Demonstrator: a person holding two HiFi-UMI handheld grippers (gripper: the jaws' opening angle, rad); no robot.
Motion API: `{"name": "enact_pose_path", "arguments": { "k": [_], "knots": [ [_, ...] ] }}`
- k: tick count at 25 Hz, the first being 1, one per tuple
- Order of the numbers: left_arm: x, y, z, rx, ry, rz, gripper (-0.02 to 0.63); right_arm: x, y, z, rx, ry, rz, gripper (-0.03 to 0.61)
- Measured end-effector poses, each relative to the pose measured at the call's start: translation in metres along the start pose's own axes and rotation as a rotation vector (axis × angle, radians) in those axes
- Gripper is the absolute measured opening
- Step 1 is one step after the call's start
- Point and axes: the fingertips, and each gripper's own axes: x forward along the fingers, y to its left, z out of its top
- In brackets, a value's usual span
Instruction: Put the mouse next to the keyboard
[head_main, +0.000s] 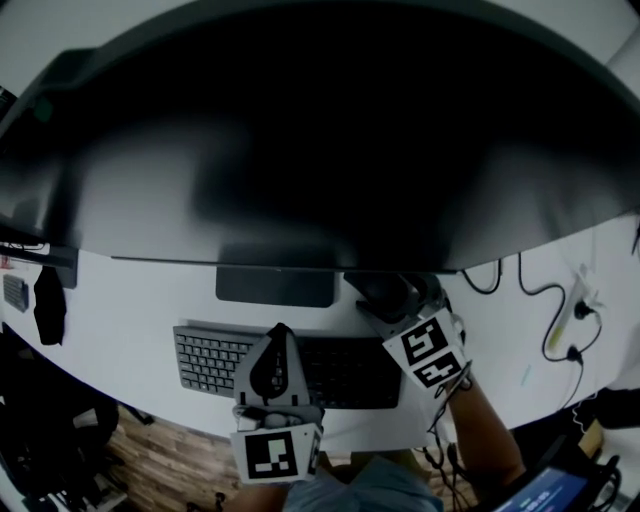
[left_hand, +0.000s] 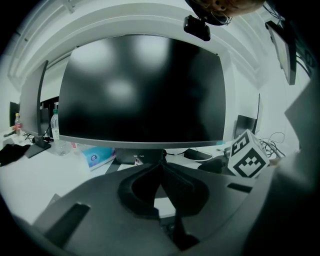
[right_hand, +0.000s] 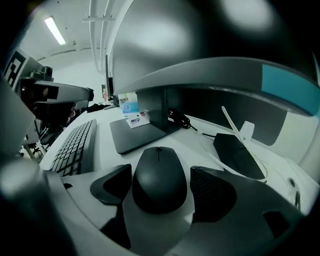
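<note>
While the left claw (left_hand: 161, 167) hangs over the middle of the dark grey, flat keyboard (head_main: 345, 372), its 2 black pads meet at the tips with nothing between them. Its marker cube sits at the near edge of the white worktop (head_main: 130, 300).

The right claw (right_hand: 161, 172) is lowered over the matte black, rounded computer mouse (right_hand: 159, 177). Its jaws are spread, 1 on each side of the mouse. A thin strip of white worktop shows between the mouse and the right-hand pad (right_hand: 212, 192). The left-hand pad (right_hand: 112, 184) sits very close to the mouse's side, and contact there cannot be told.

The mouse rests on the worktop just right of the flat, dark rectangular monitor base (right_hand: 140, 132), beyond the far right corner of the keyboard. Bare worktop separates the 2. In the head view the right claw (head_main: 395, 300) covers most of the mouse.

A wide, curved black monitor (head_main: 320, 150) fills the far side of the scene. Black cables (head_main: 540, 290) trail across the worktop at the right.
</note>
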Motion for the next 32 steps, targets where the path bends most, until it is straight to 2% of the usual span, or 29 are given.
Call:
{"name": "enact_pose_path", "arguments": {
  "k": [7, 12, 17, 21, 27, 32],
  "knots": [
    [0.002, 0.001, -0.003, -0.005, 0.01, 0.001, 0.005, 0.003, 0.0, -0.002, 0.015, 0.054, 0.024, 0.383],
    [0.001, 0.004, -0.003, -0.002, 0.009, 0.001, 0.005, 0.003, 0.001, -0.003, 0.016, 0.051, 0.033, 0.376],
    [-0.002, 0.006, -0.002, 0.0, 0.008, 0.002, 0.005, 0.0, 0.002, -0.002, -0.013, 0.064, 0.047, 0.305],
    [-0.004, 0.005, 0.001, 0.002, -0.001, 0.001, 0.005, -0.002, 0.0, -0.002, -0.009, 0.052, 0.023, 0.302],
    [-0.009, 0.004, 0.011, 0.01, -0.022, -0.014, 0.005, -0.016, -0.001, -0.003, 0.055, 0.013, -0.01, 0.302],
    [-0.014, -0.006, 0.023, 0.028, -0.051, -0.057, 0.005, -0.039, -0.002, -0.002, 0.104, -0.009, -0.055, 0.302]
  ]
}}
